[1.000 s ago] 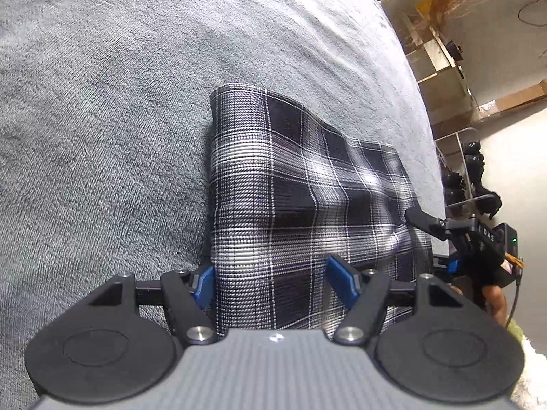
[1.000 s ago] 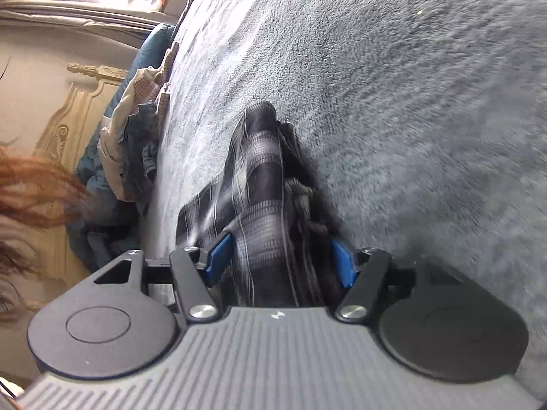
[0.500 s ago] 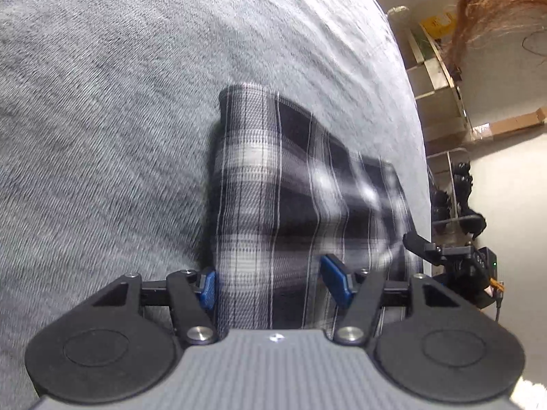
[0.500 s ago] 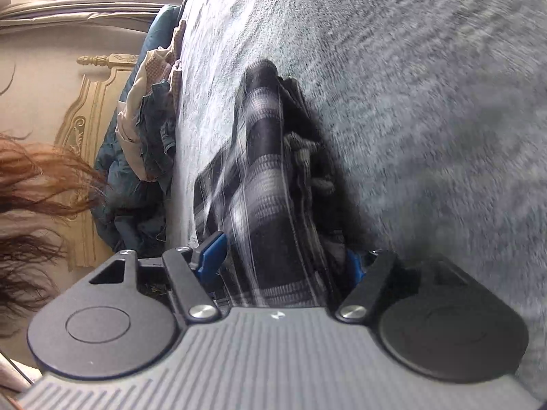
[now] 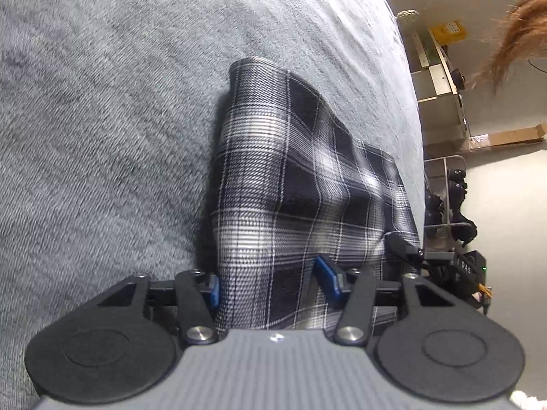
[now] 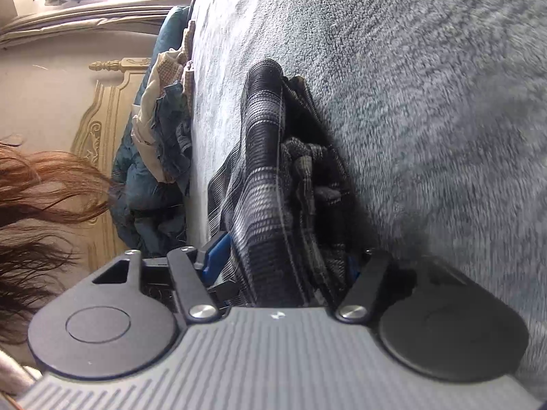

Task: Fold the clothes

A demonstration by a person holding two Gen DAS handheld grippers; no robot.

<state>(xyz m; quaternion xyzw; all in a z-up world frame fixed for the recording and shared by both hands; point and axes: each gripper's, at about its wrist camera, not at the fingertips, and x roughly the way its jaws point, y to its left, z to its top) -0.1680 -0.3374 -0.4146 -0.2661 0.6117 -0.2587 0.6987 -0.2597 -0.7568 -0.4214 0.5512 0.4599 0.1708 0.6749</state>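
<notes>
A folded black-and-white plaid garment (image 5: 294,177) lies on the grey blanket (image 5: 102,119). My left gripper (image 5: 270,285) straddles its near edge, fingers spread, one blue pad (image 5: 327,278) resting on top of the cloth and the other at the stack's side against the blanket. Seen from the right wrist, the same garment (image 6: 270,177) shows its bunched layers edge-on. My right gripper (image 6: 282,261) is open wide around that stack, which fills the gap between its fingers. The right gripper's body (image 5: 454,266) shows at the garment's far side in the left wrist view.
A heap of teal and beige clothes (image 6: 160,143) lies at the bed's far edge by a carved headboard (image 6: 99,130). A person's reddish hair (image 6: 37,198) hangs at the left. Shelving and a cardboard box (image 5: 506,136) stand beyond the bed.
The left gripper's fingers have drawn somewhat closer together around the garment. The right gripper has pushed further onto the stack, which now fills more of its view.
</notes>
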